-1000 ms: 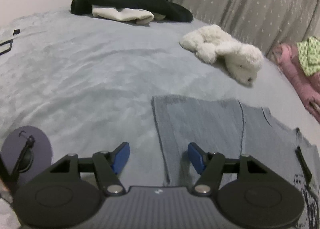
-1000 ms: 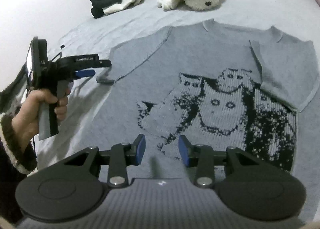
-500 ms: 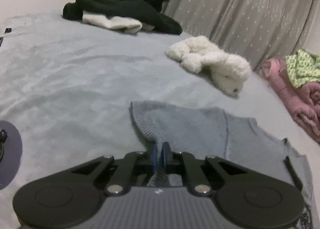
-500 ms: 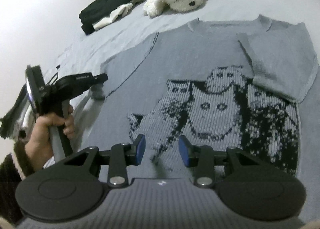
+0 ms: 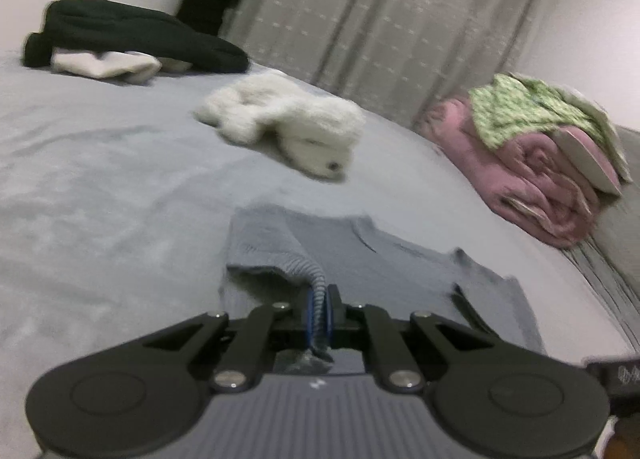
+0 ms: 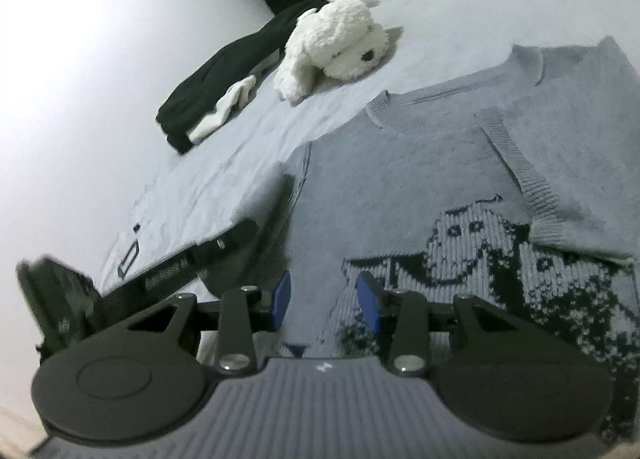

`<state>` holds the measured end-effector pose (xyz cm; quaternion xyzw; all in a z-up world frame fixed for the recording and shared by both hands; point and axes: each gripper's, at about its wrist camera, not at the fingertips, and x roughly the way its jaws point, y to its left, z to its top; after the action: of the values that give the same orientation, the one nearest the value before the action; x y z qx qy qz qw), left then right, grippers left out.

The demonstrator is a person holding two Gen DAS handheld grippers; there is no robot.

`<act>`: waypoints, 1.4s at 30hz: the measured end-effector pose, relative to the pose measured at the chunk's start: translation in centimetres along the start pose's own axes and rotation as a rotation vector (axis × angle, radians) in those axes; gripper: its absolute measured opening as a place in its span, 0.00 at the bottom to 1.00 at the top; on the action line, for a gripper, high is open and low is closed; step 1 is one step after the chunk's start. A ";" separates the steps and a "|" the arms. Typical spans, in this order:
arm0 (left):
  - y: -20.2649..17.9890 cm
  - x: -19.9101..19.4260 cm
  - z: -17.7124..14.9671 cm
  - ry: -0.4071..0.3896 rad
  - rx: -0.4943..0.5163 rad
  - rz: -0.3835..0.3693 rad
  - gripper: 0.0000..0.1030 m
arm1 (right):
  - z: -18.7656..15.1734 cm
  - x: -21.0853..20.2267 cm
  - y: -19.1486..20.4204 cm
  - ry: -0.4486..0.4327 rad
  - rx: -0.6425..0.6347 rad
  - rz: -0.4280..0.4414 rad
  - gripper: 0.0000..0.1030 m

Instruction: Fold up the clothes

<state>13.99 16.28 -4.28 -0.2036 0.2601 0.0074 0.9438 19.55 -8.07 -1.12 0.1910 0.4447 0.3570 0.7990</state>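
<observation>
A grey knit sweater (image 6: 420, 163) with a black cat pattern lies flat on the bed; its right sleeve (image 6: 560, 179) is folded in over the chest. My left gripper (image 5: 319, 301) is shut on the ribbed cuff of the left sleeve (image 5: 280, 263) and lifts it over the sweater body (image 5: 400, 271). That gripper also shows in the right wrist view (image 6: 224, 247), low at the sweater's left edge. My right gripper (image 6: 324, 293) is open and empty, hovering above the lower front of the sweater.
A white plush dog (image 5: 296, 127) (image 6: 340, 43) lies beyond the sweater's collar. A pile of black and white clothes (image 5: 128, 43) (image 6: 224, 83) sits at the far side. Pink and green bedding (image 5: 552, 155) is stacked at the right. A curtain (image 5: 380, 11) hangs behind.
My left gripper closed on the left sleeve cuff, lifted it and is carrying it in over the sweater. My right gripper moved closer to the sweater and stayed open.
</observation>
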 end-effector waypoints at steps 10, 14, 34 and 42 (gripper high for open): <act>-2.9 -0.2 -1.2 0.092 0.112 -0.173 0.40 | -0.2 0.7 -4.2 -0.058 0.212 0.029 0.41; -2.6 -1.4 -0.8 0.110 0.214 -0.177 0.42 | -0.4 0.9 -4.6 -0.063 0.226 0.024 0.41; -4.1 -1.8 -3.5 0.172 0.628 -0.160 0.00 | 1.9 4.7 -2.3 -0.260 -0.025 -0.124 0.04; -6.6 -1.4 -2.0 0.113 0.534 -0.218 0.00 | 4.4 3.0 -1.2 -0.315 -0.144 -0.187 0.04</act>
<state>12.59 9.55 -2.69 0.0252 0.2818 -0.1743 0.9432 24.81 -6.54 -1.24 0.1450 0.3032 0.2779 0.8999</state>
